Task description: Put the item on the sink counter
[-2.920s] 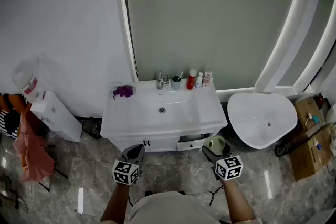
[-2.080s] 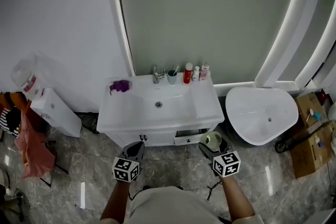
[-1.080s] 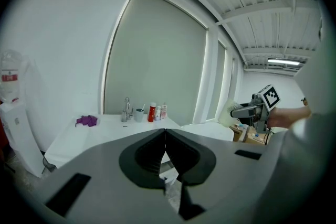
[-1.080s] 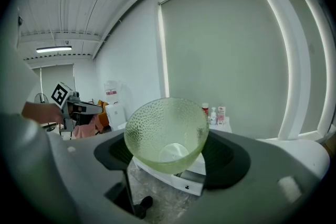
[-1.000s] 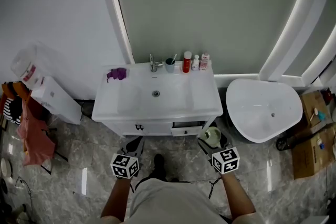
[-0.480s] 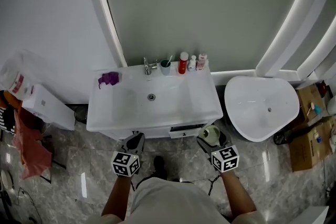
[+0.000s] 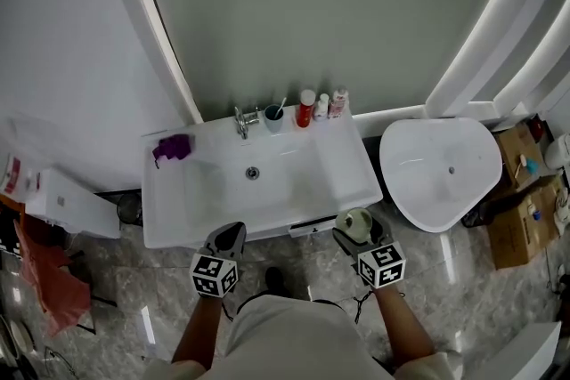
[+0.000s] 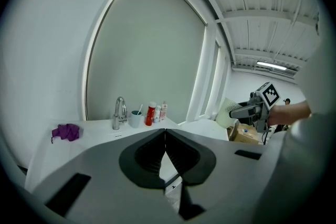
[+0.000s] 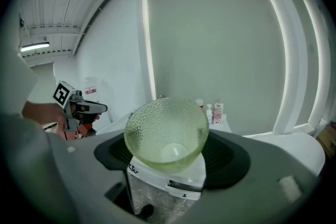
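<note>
The white sink counter (image 7: 343, 178) with its basin (image 7: 253, 173) stands just ahead of both grippers. My right gripper (image 7: 356, 232) is shut on a pale green pebbled glass bowl (image 7: 359, 221), held upright before the counter's front right corner. In the right gripper view the bowl (image 9: 165, 126) sits between the dark jaw pads of the right gripper (image 9: 168, 153). My left gripper (image 7: 229, 237) hovers at the counter's front edge. The left gripper (image 8: 165, 136) has its jaws shut with nothing between them.
At the counter's back stand a faucet (image 7: 240, 120), a cup with a toothbrush (image 7: 274, 118), a red bottle (image 7: 305, 109) and small bottles (image 7: 337, 102). A purple cloth (image 7: 172, 146) lies at its left. A white tub (image 7: 441, 169) and cardboard boxes (image 7: 517, 209) are on the right.
Both grippers have come forward to the counter's front edge, the right one still carrying the bowl. The counter now sits closer and a little further left in the head view.
</note>
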`<control>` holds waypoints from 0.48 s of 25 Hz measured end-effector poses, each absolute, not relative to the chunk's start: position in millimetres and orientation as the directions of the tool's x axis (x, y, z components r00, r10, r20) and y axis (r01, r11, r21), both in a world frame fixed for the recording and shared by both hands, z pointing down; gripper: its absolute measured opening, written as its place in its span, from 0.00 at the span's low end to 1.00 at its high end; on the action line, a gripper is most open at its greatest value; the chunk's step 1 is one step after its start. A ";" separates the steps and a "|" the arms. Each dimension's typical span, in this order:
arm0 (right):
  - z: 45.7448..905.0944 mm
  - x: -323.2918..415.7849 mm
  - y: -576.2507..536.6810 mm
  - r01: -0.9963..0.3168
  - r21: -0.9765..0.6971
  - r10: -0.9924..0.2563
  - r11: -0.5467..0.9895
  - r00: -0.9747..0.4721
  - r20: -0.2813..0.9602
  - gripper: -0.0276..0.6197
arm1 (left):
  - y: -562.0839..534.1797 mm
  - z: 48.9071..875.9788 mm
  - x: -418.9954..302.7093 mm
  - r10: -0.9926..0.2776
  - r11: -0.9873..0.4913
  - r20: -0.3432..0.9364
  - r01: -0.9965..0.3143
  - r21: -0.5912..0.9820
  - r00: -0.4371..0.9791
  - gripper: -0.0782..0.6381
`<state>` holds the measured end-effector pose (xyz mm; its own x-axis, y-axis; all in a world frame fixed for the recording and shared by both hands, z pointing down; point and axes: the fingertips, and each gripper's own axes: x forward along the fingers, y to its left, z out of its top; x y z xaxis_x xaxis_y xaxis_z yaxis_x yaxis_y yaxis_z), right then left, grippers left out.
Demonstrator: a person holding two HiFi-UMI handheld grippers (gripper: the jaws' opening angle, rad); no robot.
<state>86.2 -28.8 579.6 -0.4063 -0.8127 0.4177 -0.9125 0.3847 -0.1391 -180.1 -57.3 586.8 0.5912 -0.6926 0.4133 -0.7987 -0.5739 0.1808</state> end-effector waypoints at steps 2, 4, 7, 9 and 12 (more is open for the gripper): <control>580.5 83.6 -37.1 -0.920 -0.136 -0.818 0.366 -0.388 0.424 0.65 | -70.6 588.2 -182.3 -0.679 -0.594 0.417 -0.786 0.173 0.605 0.12; 580.7 81.6 -44.8 -0.927 -0.131 -0.823 0.351 -0.372 0.429 0.65 | -82.1 589.0 -183.5 -0.665 -0.611 0.416 -0.772 0.174 0.620 0.12; 580.5 77.6 -59.0 -0.935 -0.125 -0.829 0.332 -0.353 0.434 0.65 | -99.4 591.8 -185.8 -0.646 -0.630 0.418 -0.756 0.180 0.638 0.12; 581.0 75.4 -68.1 -0.939 -0.126 -0.831 0.321 -0.342 0.438 0.65 | -109.3 594.3 -186.2 -0.638 -0.636 0.419 -0.749 0.186 0.646 0.12; 584.0 74.4 -77.3 -0.943 -0.125 -0.828 0.309 -0.332 0.452 0.65 | -117.6 598.1 -183.4 -0.630 -0.639 0.416 -0.742 0.201 0.655 0.12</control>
